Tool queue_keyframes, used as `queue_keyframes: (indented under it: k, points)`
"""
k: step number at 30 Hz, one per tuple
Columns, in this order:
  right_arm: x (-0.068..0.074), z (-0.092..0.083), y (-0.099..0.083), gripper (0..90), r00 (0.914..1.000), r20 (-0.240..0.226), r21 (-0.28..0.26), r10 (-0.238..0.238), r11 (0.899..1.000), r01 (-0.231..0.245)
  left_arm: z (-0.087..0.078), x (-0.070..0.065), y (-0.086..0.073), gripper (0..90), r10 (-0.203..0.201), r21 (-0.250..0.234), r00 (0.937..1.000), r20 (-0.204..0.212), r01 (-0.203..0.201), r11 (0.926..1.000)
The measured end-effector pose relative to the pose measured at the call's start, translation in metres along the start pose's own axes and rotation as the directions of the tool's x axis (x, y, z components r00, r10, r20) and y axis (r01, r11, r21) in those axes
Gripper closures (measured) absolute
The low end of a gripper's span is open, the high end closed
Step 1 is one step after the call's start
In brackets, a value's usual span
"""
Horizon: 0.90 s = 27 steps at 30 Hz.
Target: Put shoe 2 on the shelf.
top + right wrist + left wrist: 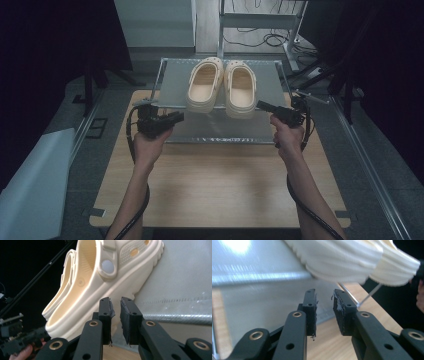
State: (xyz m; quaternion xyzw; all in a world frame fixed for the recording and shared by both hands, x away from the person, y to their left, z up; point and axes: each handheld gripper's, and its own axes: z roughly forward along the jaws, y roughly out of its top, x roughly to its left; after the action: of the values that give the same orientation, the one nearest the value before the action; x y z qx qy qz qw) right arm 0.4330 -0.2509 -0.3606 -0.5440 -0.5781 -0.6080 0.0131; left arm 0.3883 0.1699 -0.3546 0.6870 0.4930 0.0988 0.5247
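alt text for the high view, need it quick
A pair of cream clogs sits side by side on a tilted grey rack at the far end of a wooden table. A person's forearms reach in from below, the left claw and right claw flanking the clogs' heels, neither holding anything.

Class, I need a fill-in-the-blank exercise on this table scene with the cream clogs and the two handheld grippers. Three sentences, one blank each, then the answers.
1. The clogs number ____.
2. They rest side by side on a grey metal ____.
3. The left gripper and the right gripper hold ____ between their jaws.

Missing words: two; rack; nothing
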Motion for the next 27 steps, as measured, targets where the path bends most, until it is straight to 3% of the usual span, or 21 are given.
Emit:
queue_keyframes:
  k: [4,11,15,17,21,27]
  points:
    - [-0.002,0.004,-0.002,78.8,0.9998,-0.006,-0.006,0.02,1.0,-0.02,0.004,0.002,0.01,76.2,-0.014,-0.034,0.9995,-0.03,0.013,0.9993]
    - [-0.003,0.009,-0.003,79.5,0.9998,0.003,-0.001,0.019,1.0,-0.019,0.024,0.001,0.014,78.7,-0.054,-0.02,0.9981,0.028,0.055,0.9983]
    - [0.002,0.017,-0.003,79.5,1.0,0.002,0.02,0.007,1.0,-0.007,0.031,-0.007,0.012,78.7,-0.052,-0.014,0.9965,0.066,0.053,0.9985]
    - [0.005,0.022,-0.004,80.4,0.9999,0.016,0.014,0.0,1.0,0.0,0.031,-0.01,0.012,80.5,-0.04,-0.02,0.9981,0.047,0.041,0.999]
    - [0.002,0.022,0.0,79.4,0.9998,0.019,0.021,0.001,1.0,-0.001,0.032,-0.007,0.01,80.2,-0.066,-0.022,0.995,0.075,0.067,0.9975]
    - [0.0,0.027,0.004,80.8,0.9991,0.043,0.023,0.002,1.0,-0.003,0.032,-0.009,0.008,81.8,-0.068,-0.035,0.9949,0.075,0.071,0.9969]
